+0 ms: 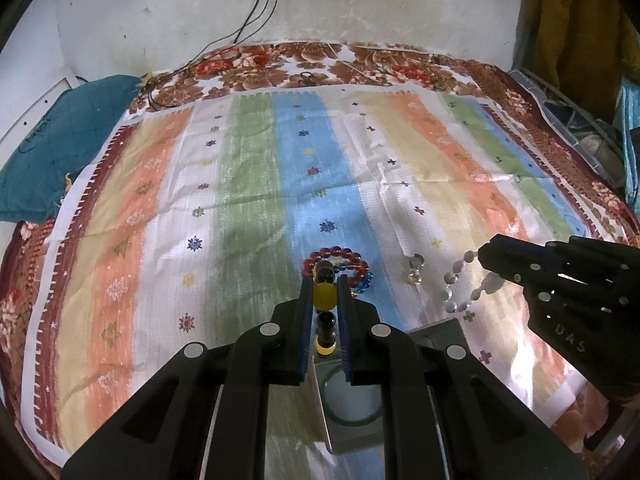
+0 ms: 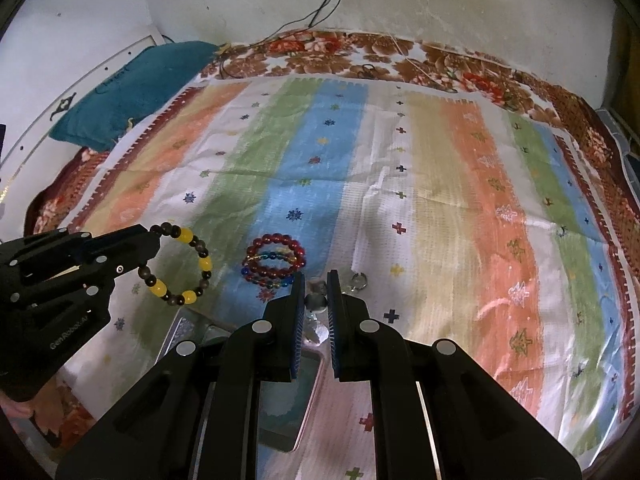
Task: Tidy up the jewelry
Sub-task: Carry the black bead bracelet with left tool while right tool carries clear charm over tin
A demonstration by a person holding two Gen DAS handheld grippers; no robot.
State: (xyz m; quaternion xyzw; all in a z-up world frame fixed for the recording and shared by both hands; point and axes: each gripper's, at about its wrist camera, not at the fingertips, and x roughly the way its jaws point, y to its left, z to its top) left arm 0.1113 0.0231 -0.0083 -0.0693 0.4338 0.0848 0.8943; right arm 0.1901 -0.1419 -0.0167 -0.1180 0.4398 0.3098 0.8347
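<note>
1. Pillow (image 2: 136, 88), teal, lies at the far left of the bed, well apart from the jewelry; it takes no part in the work.
2. Left tool (image 1: 325, 294) pinches the yellow-and-dark bead bracelet (image 2: 180, 264) by one strand, so the loop hangs free above the striped cloth (image 2: 400, 200). Its side carries white lettering that looks like "GenRobot.AI".
3. Tray (image 1: 348, 436), a shallow metallic one, sits directly under the left tool with a green-rimmed white disc inside. I judge the bracelet is held over it for dropping in.
4. Red bead bracelet (image 2: 274, 260), with a blue-and-gold strand lying on it, rests on the blue stripe, not yet collected.
5. Small clear-stone pieces (image 1: 414, 270), perhaps earrings or rings, lie just right of the red bracelet on the cloth.
6. Right tool (image 2: 316, 312) is pressed onto a pale bead bracelet (image 1: 460, 288), which dangles below its tip. "DAS" is readable on its body in the left wrist view; the rest is cut off.
7. Cables (image 1: 264, 8) hang down the wall behind.
</note>
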